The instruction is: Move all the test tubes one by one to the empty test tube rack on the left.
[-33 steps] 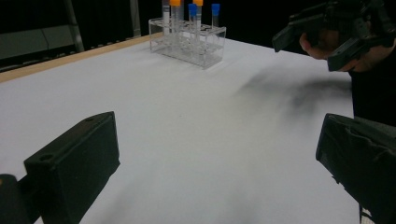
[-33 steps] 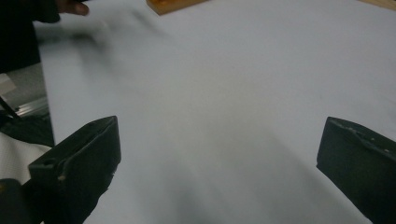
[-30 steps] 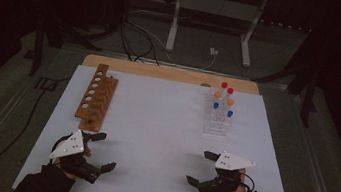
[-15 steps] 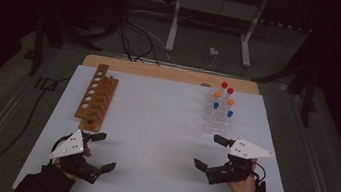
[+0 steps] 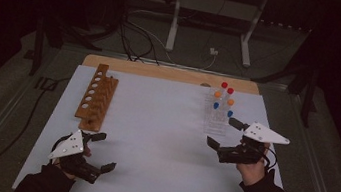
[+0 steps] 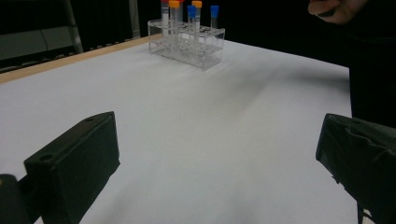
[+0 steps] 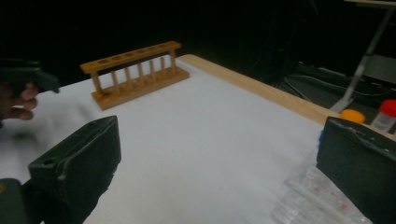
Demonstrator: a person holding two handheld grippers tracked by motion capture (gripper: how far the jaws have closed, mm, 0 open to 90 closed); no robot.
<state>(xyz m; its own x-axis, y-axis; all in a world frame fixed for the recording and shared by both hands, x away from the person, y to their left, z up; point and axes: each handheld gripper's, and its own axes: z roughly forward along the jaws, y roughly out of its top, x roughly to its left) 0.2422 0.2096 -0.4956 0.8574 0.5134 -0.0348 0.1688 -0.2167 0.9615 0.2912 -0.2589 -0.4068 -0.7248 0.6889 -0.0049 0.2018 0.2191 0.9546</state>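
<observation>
From above, the clear tube rack (image 5: 217, 117) of capped tubes sits just beside the right gripper (image 5: 223, 136), jaws spread and empty, its lower tubes dim; the left gripper view shows that rack (image 6: 187, 39) far off between parted jaws; the right gripper view cuts it (image 7: 317, 198) off behind one jaw, wooden rack (image 7: 135, 74) beyond.

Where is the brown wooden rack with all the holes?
In the high view, the wooden rack stands empty on the left side of the white table, toward the far edge, just beyond the left hand-held gripper.
</observation>
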